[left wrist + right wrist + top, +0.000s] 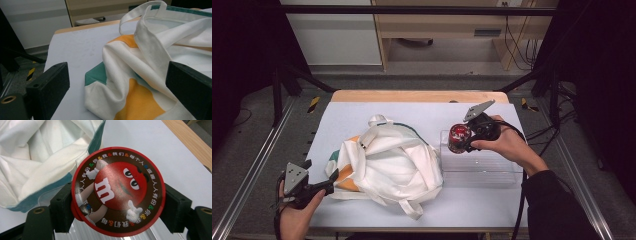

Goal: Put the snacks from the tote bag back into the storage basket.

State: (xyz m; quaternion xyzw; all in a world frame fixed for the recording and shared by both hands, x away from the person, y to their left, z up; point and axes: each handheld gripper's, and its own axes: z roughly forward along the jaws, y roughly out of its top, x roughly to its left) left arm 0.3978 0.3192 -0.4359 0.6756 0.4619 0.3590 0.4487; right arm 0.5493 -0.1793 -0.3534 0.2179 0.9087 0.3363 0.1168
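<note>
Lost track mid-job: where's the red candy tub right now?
High view, right of centre: the red candy tub sits clamped in the right tool, above the clear tray, just right of the white tote bag.

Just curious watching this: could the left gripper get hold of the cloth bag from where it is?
Probably yes. The left gripper is open right at the cloth bag's near corner, with nothing between them.

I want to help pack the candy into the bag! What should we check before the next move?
1. Round red candy tin squeezed between right tool jaws: ok.
2. Tin lifted clear of the clear plastic tray: cannot tell.
3. White cloth bag with orange and green patches open wide enough: not ok, it lies crumpled.
4. Left tool open beside the bag, ready to grab cloth: ok.
5. White table free between tin and bag: ok.
</note>
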